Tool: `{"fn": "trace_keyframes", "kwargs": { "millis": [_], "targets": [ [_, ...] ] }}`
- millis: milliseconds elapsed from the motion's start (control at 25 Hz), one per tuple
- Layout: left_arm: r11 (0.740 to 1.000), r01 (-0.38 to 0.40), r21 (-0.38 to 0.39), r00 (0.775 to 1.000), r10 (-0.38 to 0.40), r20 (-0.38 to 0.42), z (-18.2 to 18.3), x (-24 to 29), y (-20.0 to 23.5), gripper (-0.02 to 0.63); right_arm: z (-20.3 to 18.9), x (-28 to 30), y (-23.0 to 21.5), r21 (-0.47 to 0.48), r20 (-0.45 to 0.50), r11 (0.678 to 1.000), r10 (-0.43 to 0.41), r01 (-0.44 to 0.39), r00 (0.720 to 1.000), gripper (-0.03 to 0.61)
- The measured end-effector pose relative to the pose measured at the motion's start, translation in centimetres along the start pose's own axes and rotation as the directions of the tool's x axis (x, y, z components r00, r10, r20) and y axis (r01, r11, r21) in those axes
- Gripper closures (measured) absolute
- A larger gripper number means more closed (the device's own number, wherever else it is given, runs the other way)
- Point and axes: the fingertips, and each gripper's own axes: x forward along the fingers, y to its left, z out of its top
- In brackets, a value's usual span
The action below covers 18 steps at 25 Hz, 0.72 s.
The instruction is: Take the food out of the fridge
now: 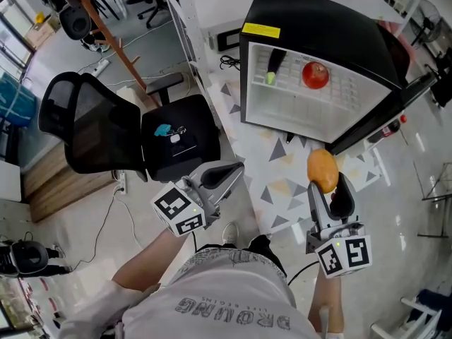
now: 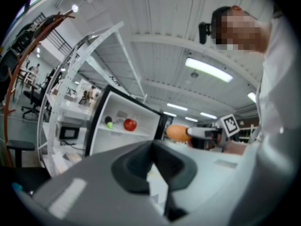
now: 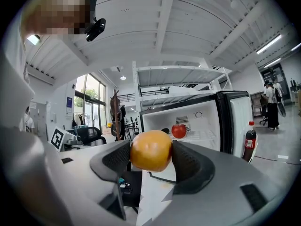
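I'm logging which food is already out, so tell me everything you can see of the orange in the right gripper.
The orange is round, smooth and yellow-orange, slightly shiny, with no visible marks. It is clamped between the two dark pads of the right gripper, which press on opposite sides; nothing else touches it. It is held in the air outside the open fridge, in front of it.

Bright ceiling strips [image 2: 209,69], fisheye-warped edges.
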Motion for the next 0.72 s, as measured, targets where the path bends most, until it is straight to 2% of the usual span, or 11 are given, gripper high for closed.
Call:
{"fn": "trace_keyframes", "kwargs": {
  "millis": [720],
  "targets": [
    [1.0,-0.014,-0.006,1.0,0.014,0.007,0.32,0.71,0.36,0.607,-0.48,-0.04,-0.34,0.023,-0.017,1.0,0.021,-0.021,1.0,0.305]
  ]
}}
